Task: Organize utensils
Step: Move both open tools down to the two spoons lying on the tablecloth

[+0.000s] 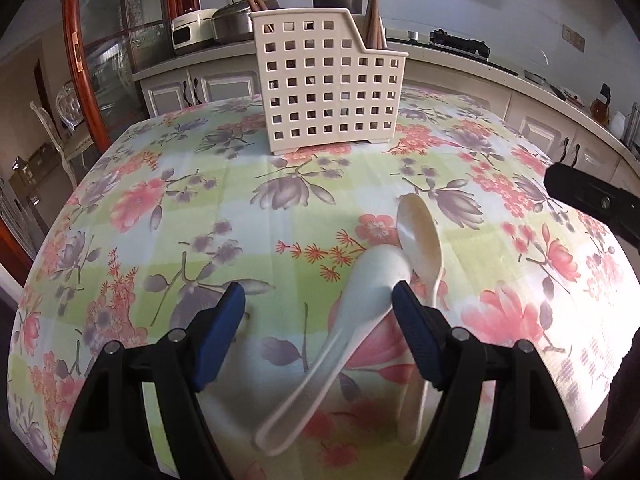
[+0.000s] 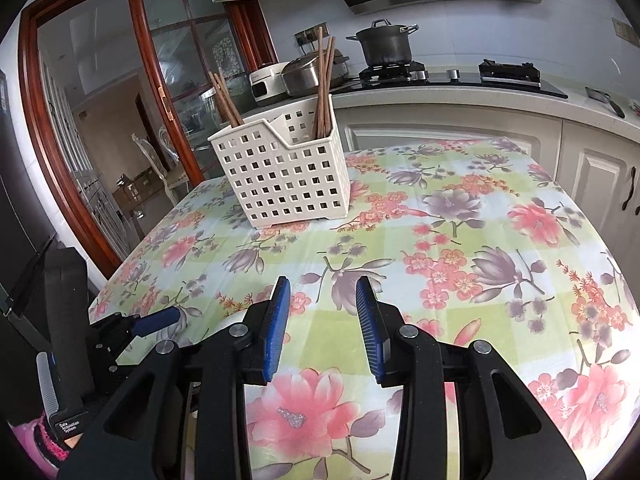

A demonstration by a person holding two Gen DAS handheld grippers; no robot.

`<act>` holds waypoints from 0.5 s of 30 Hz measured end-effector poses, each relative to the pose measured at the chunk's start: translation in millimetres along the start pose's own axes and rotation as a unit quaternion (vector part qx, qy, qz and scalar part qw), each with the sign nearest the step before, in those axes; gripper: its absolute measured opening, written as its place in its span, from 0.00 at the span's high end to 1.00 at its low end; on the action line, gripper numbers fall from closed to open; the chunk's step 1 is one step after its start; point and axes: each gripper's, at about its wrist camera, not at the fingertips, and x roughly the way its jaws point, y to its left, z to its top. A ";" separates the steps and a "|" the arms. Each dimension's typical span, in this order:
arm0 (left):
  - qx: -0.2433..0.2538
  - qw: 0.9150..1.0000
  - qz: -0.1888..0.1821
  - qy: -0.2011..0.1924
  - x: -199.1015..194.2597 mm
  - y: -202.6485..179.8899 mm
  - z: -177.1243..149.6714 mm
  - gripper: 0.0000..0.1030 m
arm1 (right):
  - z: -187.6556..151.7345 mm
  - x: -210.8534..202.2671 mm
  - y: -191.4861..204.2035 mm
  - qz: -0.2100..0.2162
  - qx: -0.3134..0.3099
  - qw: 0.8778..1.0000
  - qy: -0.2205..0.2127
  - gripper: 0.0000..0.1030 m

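Note:
A white spoon lies bowl-down on the floral tablecloth, and a cream spoon lies just right of it, their bowls touching. My left gripper is open, low over the cloth, with the white spoon's neck between its blue pads and its right pad at the bowl. A cream perforated utensil caddy holding brown chopsticks stands at the far side. My right gripper is open and empty above the cloth. The caddy stands ahead of it to the left, and the left gripper shows at lower left.
The right gripper's black tip enters the left wrist view at the right edge. Behind the table runs a kitchen counter with a pot, cookers and a stove. A wooden-framed glass door stands left.

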 end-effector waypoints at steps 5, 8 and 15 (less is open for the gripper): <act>0.005 1.000 0.014 0.005 7.8 2.8 5.1 0.29 | -1.9 5.2 7.9 0.004 -0.010 1.000 0.010 0.66; -0.005 1.000 0.018 0.008 9.1 7.8 8.1 0.29 | -7.0 13.5 13.5 0.003 -0.018 0.999 0.027 0.66; -0.016 1.000 0.026 -0.002 0.8 22.6 14.9 0.29 | -22.0 39.2 27.5 0.011 -0.026 0.996 0.084 0.66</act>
